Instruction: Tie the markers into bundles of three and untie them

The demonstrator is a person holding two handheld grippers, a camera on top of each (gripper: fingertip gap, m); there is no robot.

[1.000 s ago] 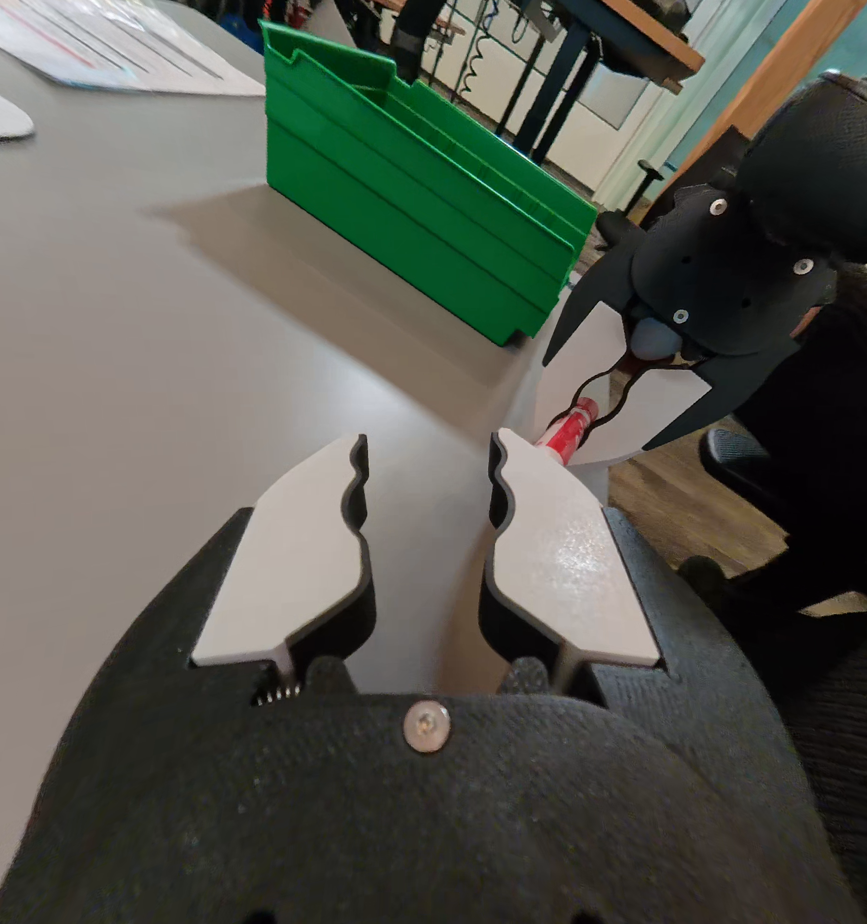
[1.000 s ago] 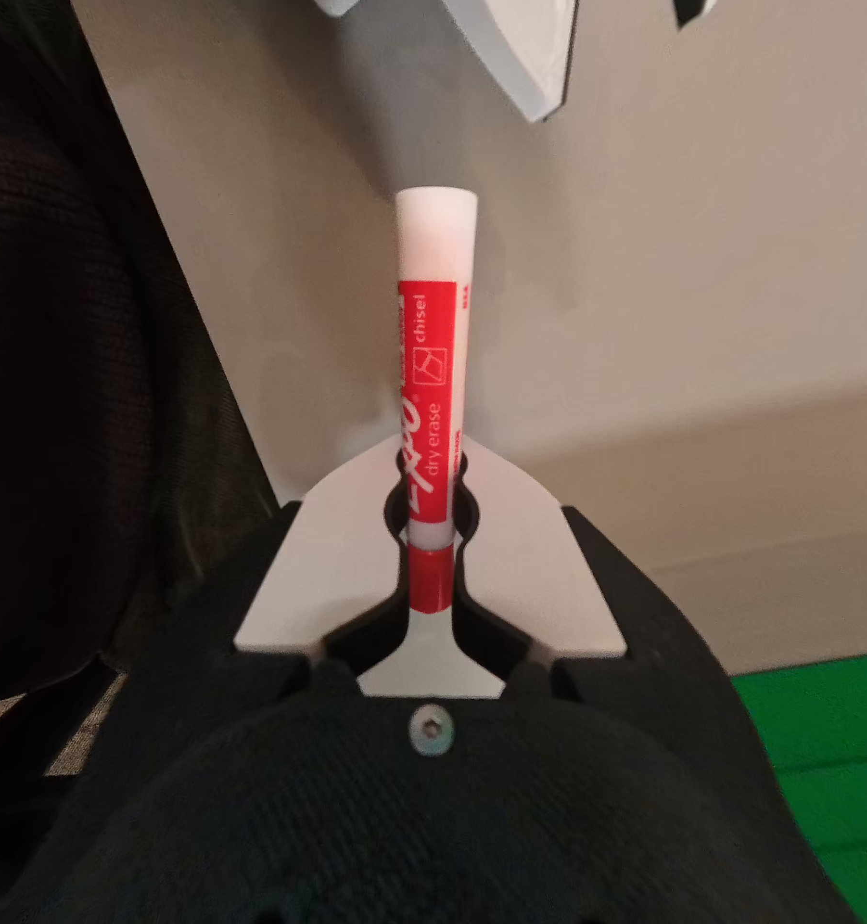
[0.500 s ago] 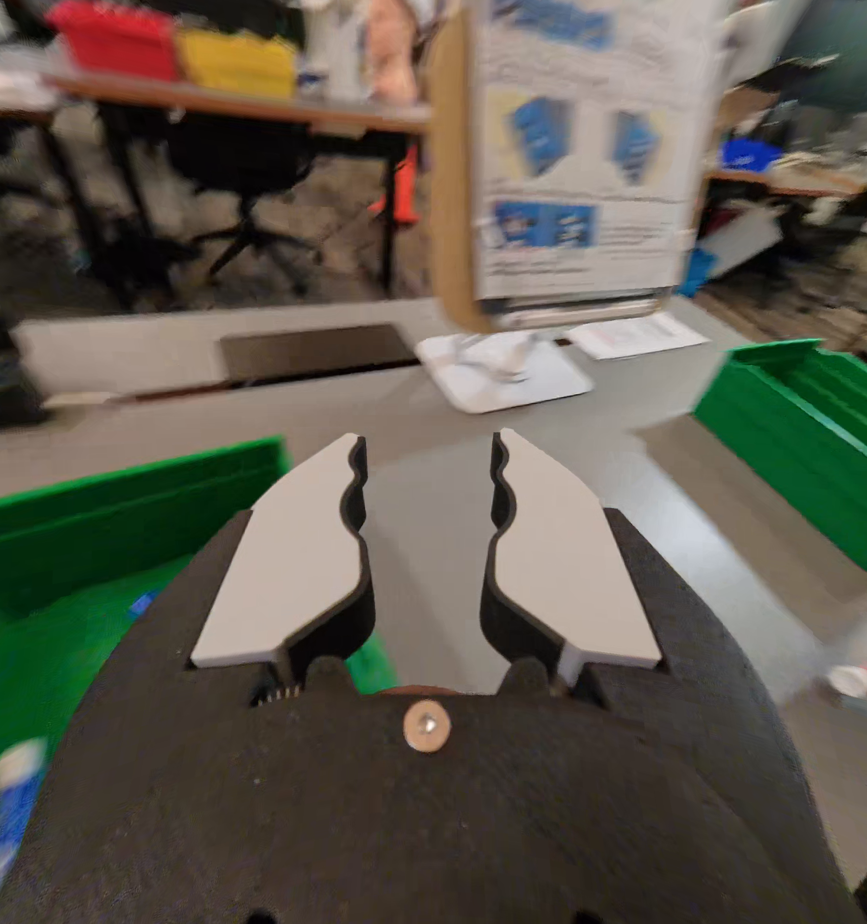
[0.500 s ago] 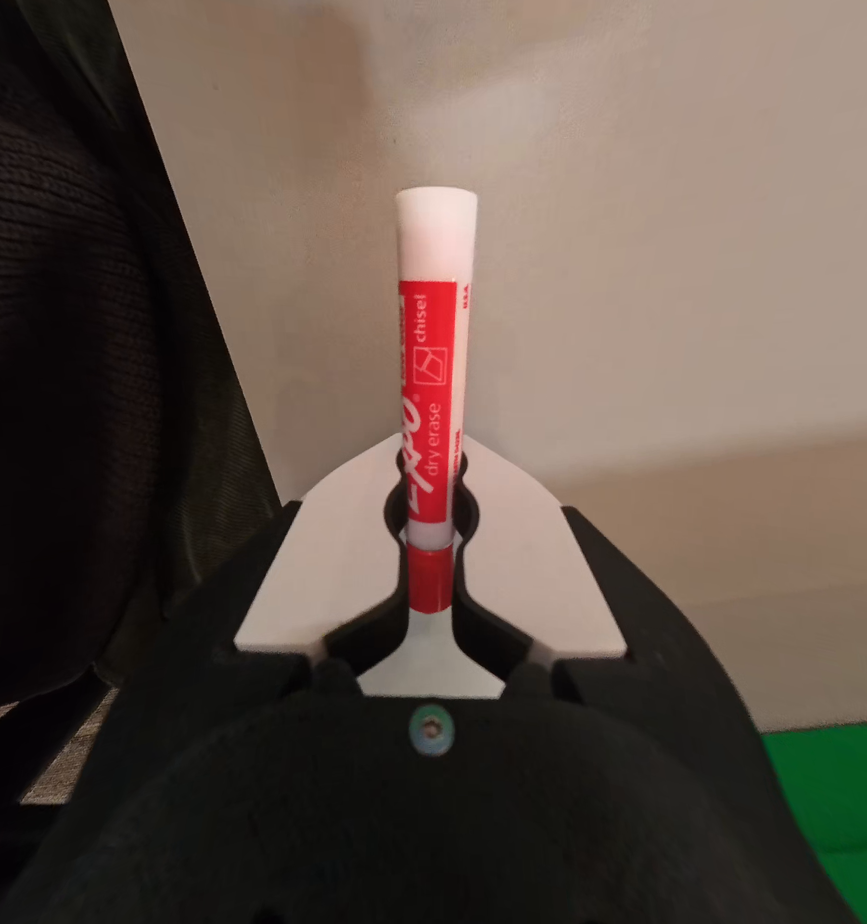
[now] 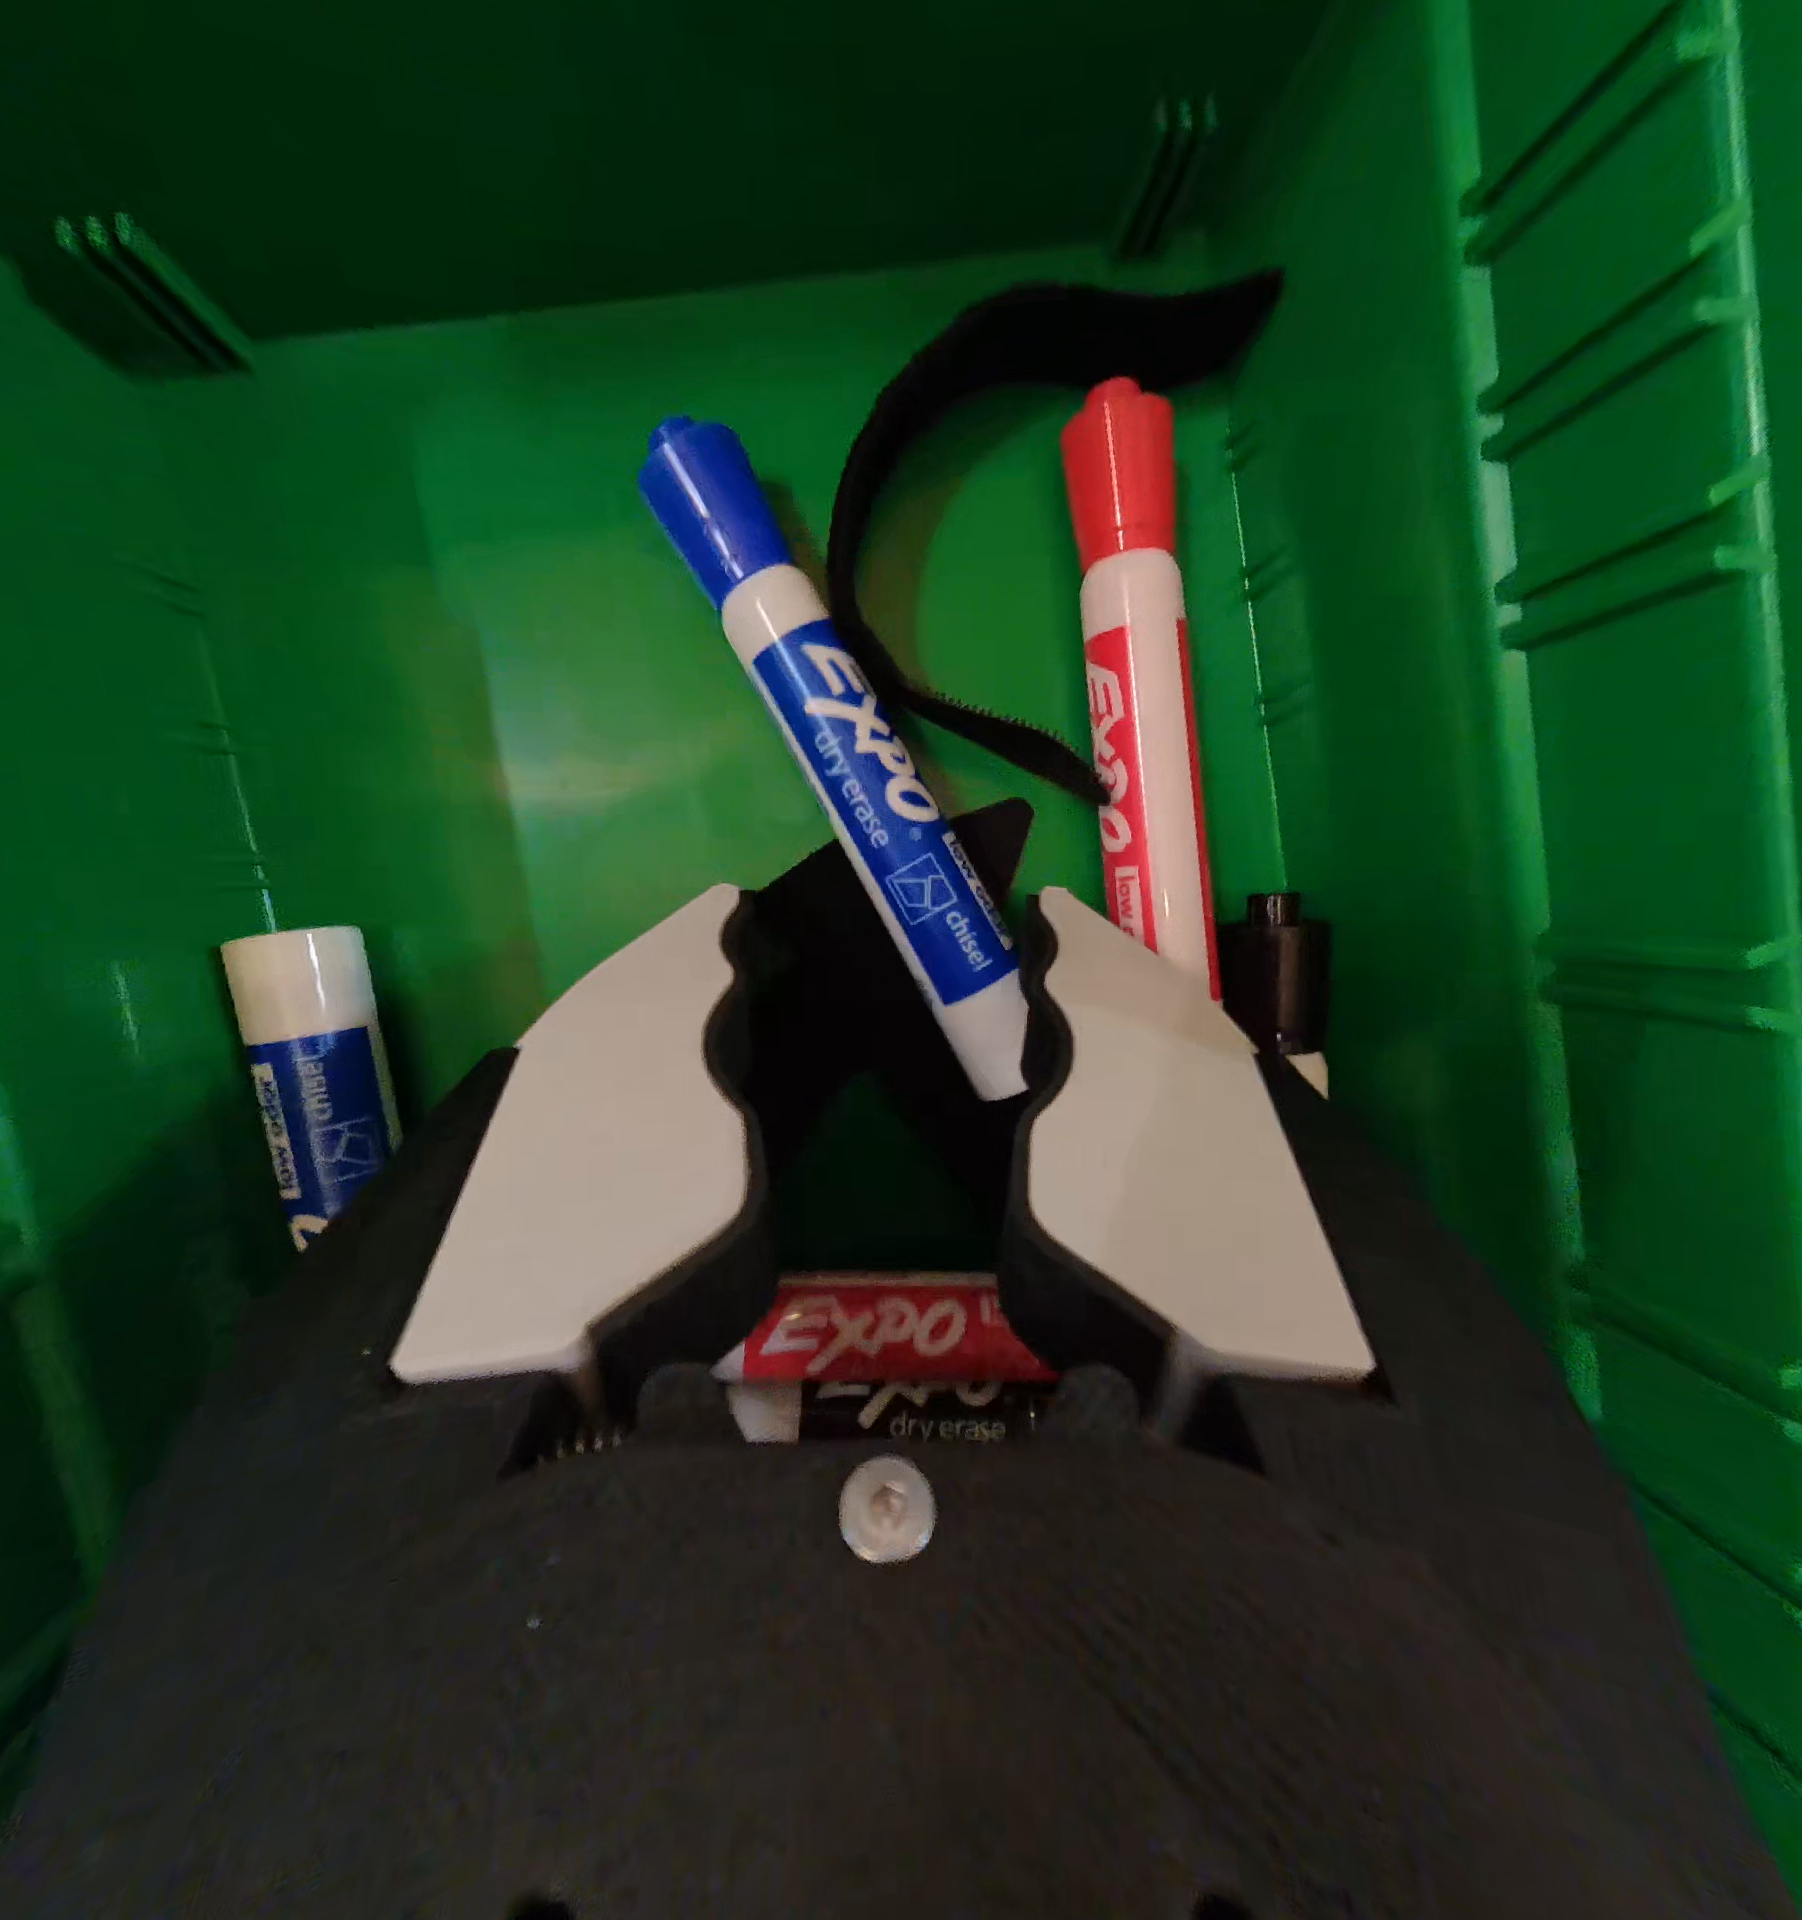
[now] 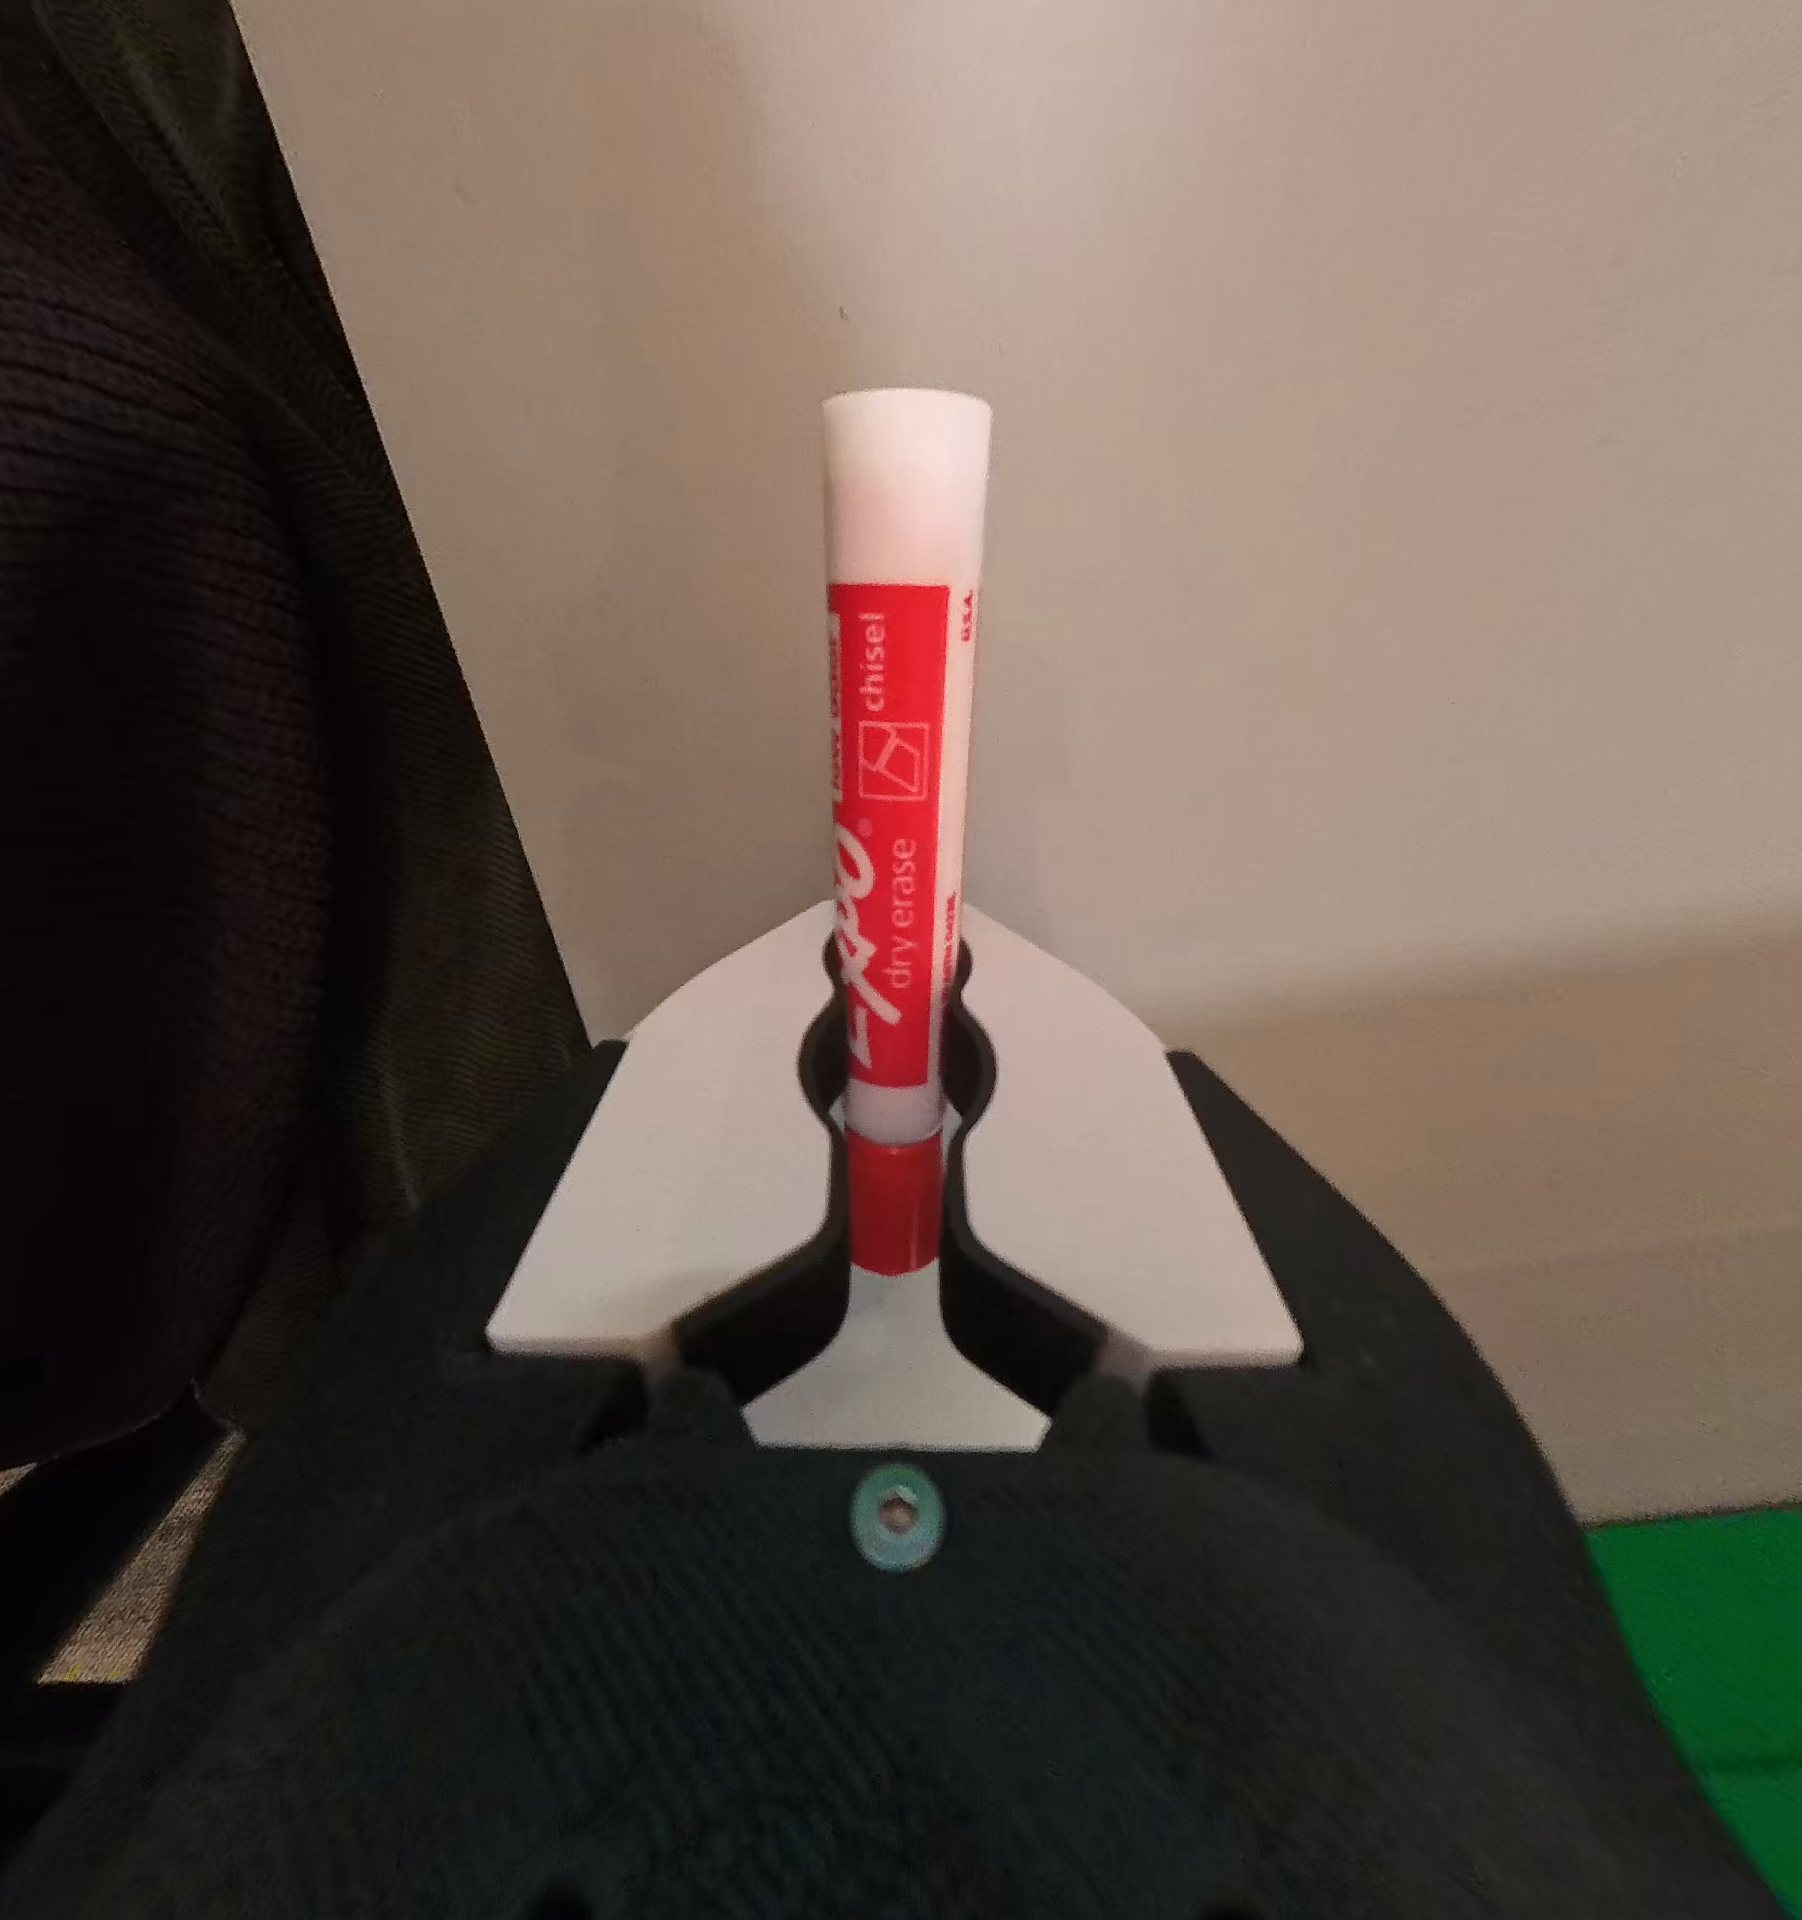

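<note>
Right gripper (image 6: 897, 997): jaws closed on a red-label marker (image 6: 902, 748), gripped near the coloured end, white barrel sticking out fwd along the fingers; held over the pale bench (image 6: 1396, 520), w/ a dark knit sleeve (image 6: 149, 623) at left and a green bin corner (image 6: 1738, 1662) low right.

Left gripper (image 5: 881, 966): jaws apart, nothing gripped, lowered inside a green bin (image 5: 357, 623). Tail of a blue marker (image 5: 835, 748) lies between the fingertips, close by 1 finger; contact can't be told. A black strap (image 5: 876, 499) curls behind it; a red marker (image 5: 1136, 665) lies beyond, a 2nd blue marker (image 5: 305, 1060) at left.

Markers are judged light, stiff, smooth plastic, likely to slip or roll; best taken mid-barrel, across the width.
</note>
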